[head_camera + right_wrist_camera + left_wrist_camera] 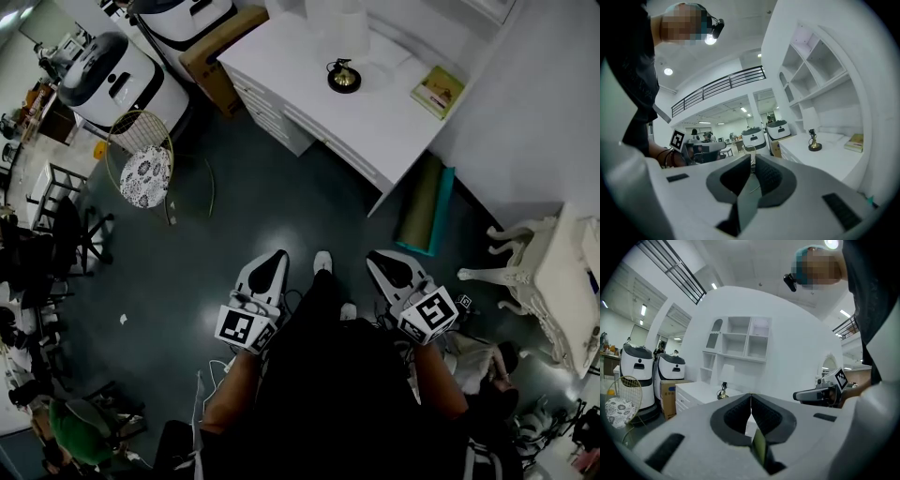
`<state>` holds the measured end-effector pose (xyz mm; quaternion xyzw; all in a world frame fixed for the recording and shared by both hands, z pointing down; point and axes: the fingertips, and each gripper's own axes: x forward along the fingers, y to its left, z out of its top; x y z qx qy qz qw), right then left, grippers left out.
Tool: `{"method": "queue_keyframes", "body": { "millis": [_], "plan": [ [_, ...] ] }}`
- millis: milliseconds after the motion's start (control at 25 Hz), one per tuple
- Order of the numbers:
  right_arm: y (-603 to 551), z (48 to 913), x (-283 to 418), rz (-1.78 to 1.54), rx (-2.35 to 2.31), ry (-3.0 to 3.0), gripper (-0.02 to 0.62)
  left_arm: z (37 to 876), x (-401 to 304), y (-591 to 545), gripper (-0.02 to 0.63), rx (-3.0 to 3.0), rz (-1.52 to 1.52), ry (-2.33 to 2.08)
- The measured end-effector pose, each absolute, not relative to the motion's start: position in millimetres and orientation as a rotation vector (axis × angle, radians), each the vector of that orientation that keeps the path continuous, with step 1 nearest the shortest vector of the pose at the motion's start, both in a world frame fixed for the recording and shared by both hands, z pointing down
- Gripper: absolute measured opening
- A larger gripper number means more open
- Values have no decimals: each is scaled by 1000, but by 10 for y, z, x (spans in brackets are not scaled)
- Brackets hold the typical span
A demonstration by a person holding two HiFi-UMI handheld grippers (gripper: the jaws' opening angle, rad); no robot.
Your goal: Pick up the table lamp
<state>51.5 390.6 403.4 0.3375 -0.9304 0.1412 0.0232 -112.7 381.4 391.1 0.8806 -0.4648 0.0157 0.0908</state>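
Observation:
The table lamp stands on the white desk at the top of the head view, with a dark round brass base and a white shade above it. It shows small in the left gripper view as the lamp and in the right gripper view as the lamp. My left gripper and right gripper are held side by side over the dark floor, well short of the desk. Both are shut with nothing between the jaws, pointing roughly level toward the desk.
A yellow-green book lies on the desk right of the lamp. A rolled green mat leans by the desk corner. An ornate white table stands at right. White robots, a cardboard box and a wire chair are at left.

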Motion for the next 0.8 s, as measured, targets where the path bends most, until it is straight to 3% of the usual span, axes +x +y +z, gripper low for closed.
{"method": "queue_keyframes", "body": {
  "millis": [800],
  "plan": [
    [2470, 3865, -187, 415, 1099, -2807, 44, 3788, -1593, 2227, 18, 2745, 45, -1240]
  ]
}}
